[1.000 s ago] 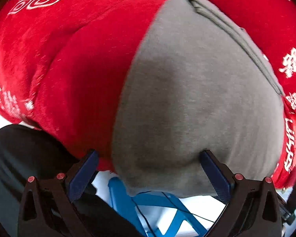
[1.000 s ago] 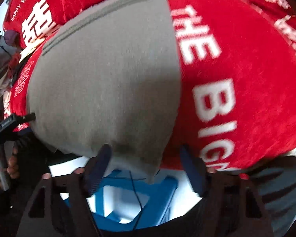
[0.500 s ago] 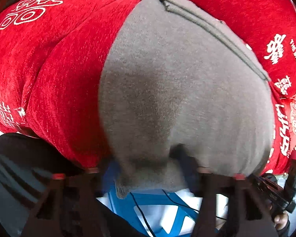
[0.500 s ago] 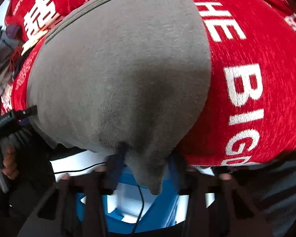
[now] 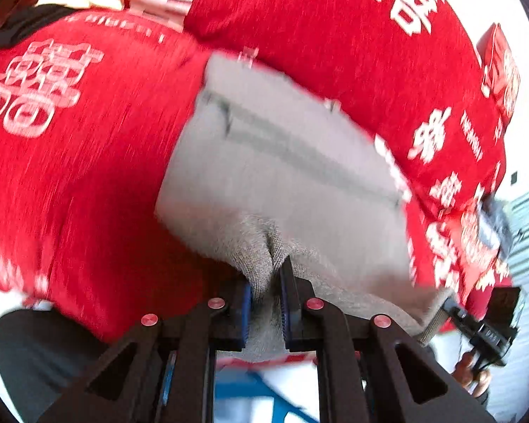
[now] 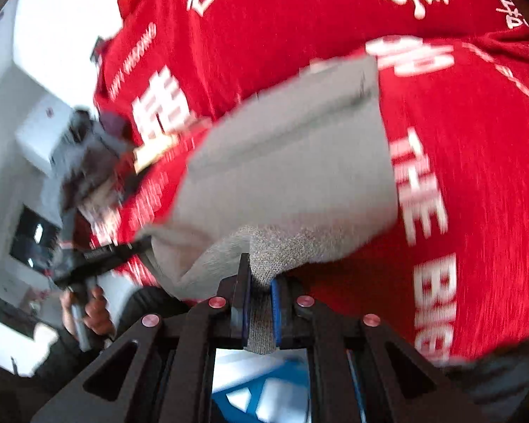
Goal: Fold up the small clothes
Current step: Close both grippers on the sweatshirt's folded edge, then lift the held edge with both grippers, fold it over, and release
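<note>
A small grey knit garment lies on a red cloth with white lettering. My left gripper is shut on the garment's near edge, which bunches between the blue pads. In the right wrist view the same grey garment lies on the red cloth. My right gripper is shut on its near corner. Both held edges are lifted off the cloth. The far hem with its seam rests flat.
A blue stool frame shows below the table edge in both views. The other gripper and the hand holding it appear at the left of the right wrist view. A red box sits at the far right.
Both grippers went from open around the garment's near edge to shut on it. They have pulled back and up, so the garment looks smaller and its near edge is raised.
</note>
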Motion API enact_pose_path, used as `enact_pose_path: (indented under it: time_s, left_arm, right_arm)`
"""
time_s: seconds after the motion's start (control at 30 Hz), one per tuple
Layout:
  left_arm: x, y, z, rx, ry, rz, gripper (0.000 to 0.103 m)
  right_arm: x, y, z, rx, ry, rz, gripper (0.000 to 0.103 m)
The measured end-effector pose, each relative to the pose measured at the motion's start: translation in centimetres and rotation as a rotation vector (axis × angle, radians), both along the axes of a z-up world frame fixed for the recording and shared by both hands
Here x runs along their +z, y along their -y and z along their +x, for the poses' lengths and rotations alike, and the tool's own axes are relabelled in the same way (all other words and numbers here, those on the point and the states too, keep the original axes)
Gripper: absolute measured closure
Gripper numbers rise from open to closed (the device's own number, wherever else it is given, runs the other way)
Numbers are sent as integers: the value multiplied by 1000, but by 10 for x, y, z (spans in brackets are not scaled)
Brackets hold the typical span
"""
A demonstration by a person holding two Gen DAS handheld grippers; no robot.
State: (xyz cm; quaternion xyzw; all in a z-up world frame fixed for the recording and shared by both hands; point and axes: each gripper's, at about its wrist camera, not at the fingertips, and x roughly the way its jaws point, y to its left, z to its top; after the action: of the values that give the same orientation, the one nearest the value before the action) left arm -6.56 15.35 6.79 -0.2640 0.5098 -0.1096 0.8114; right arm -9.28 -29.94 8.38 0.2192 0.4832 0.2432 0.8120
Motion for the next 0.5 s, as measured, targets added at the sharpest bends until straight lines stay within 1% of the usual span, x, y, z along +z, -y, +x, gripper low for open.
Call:
enact_pose_path:
  time_s: [0.03, 0.07, 0.13, 0.2, 0.23, 0.27, 0.3, 0.33, 0.37, 0.4, 0.43, 0.47, 0.5]
  left_arm:
    - [1, 2, 14, 13, 16, -10, 89]
    - [-4, 5, 27, 22, 13, -11, 88]
    - [-19, 7, 48, 51, -33, 2, 88]
    - [-38, 8, 62, 55, -95, -11, 87]
    - [-46, 6, 64, 59, -126, -19, 76]
    - [-53, 2, 63, 67, -144, -53, 71]
    - [-55, 6, 61, 75, -135, -86, 71]
    - [-56, 3, 56, 81, -129, -101, 71]
    - [-57, 1, 53, 77, -132, -111, 64]
    - [-57, -1, 49, 70, -136, -126, 54]
    - [-56, -2, 44, 64, -127, -155, 35]
    - [-53, -2, 38, 68, -115, -161, 19]
    - [-51, -3, 33, 79, -108, -141, 15]
  right_arm:
    - [1, 1, 10, -24, 13, 11, 93]
    - [-2, 2, 25, -51, 21, 8, 93]
    - [-9, -1, 47, -84, 7, -2, 93]
    - [-21, -5, 64, -105, -15, -26, 93]
    - [-27, -7, 68, -106, -21, -42, 93]
    - [-32, -8, 71, -104, -32, -60, 93]
    - [-37, -5, 72, -101, -46, -66, 88]
    - [-41, -4, 75, -99, -64, -64, 88]
    - [-46, -4, 76, -106, -82, -58, 87]
    - [-48, 5, 76, -106, -92, -50, 83]
    - [-51, 6, 75, -102, -102, -37, 80]
    - [-50, 5, 74, -100, -103, -35, 67]
    - [-49, 5, 72, -101, -98, -45, 51]
